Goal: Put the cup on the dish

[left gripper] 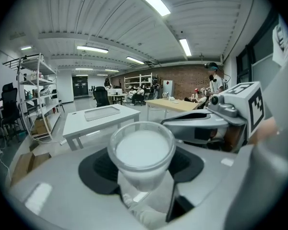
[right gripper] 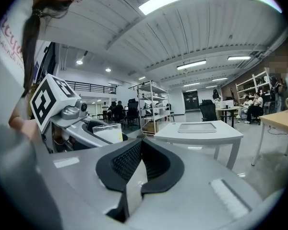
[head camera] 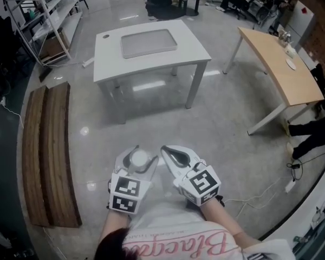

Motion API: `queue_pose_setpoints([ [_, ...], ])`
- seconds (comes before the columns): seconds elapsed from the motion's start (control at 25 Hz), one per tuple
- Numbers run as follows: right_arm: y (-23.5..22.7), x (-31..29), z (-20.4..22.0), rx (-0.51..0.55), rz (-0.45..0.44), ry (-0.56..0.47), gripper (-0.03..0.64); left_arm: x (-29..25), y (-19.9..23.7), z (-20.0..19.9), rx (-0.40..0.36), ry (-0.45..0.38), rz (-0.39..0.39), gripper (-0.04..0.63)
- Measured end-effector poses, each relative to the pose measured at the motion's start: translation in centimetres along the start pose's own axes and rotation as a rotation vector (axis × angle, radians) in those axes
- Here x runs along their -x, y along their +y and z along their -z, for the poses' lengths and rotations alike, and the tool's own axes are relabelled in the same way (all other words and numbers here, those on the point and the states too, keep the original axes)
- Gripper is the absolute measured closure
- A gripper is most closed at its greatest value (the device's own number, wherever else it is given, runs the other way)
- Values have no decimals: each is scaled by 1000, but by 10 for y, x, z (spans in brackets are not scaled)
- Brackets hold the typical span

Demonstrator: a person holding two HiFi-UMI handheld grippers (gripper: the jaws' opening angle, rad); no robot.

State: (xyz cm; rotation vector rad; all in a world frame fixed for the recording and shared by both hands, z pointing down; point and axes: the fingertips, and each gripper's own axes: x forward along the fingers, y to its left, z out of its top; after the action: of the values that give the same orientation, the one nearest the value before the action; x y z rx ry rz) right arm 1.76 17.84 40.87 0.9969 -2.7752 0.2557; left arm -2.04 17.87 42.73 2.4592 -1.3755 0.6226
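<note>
A clear plastic cup (head camera: pixel 139 158) with a white inside sits between the black pads of my left gripper (head camera: pixel 136 162), which is shut on it. In the left gripper view the cup (left gripper: pixel 141 150) fills the middle, upright, with a pad on each side. Close on its right, my right gripper (head camera: pixel 173 157) is shut with nothing between its pads (right gripper: pixel 129 159). In the right gripper view the cup (right gripper: pixel 108 132) shows at the left. The dish, a flat grey tray (head camera: pixel 149 42), lies on a white table (head camera: pixel 192 50) well ahead of both grippers.
Bare grey floor lies between me and the white table. A wooden table (head camera: pixel 281 64) stands at the right, a wooden bench (head camera: pixel 49 150) at the left, and metal shelves (head camera: pixel 40 15) at the far left. Cables (head camera: pixel 260 196) trail on the floor at the right.
</note>
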Motion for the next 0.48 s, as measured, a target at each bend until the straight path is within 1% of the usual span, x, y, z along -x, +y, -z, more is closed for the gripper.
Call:
queue_pose_setpoints([
  [0.2,-18,-20,-6,9,1,-1,615,-22,21,-12,-3,-2,5,333],
  [0.48,-63,-56,-17,13,30,21,615,-65,55,-36,4,-13,33,333],
])
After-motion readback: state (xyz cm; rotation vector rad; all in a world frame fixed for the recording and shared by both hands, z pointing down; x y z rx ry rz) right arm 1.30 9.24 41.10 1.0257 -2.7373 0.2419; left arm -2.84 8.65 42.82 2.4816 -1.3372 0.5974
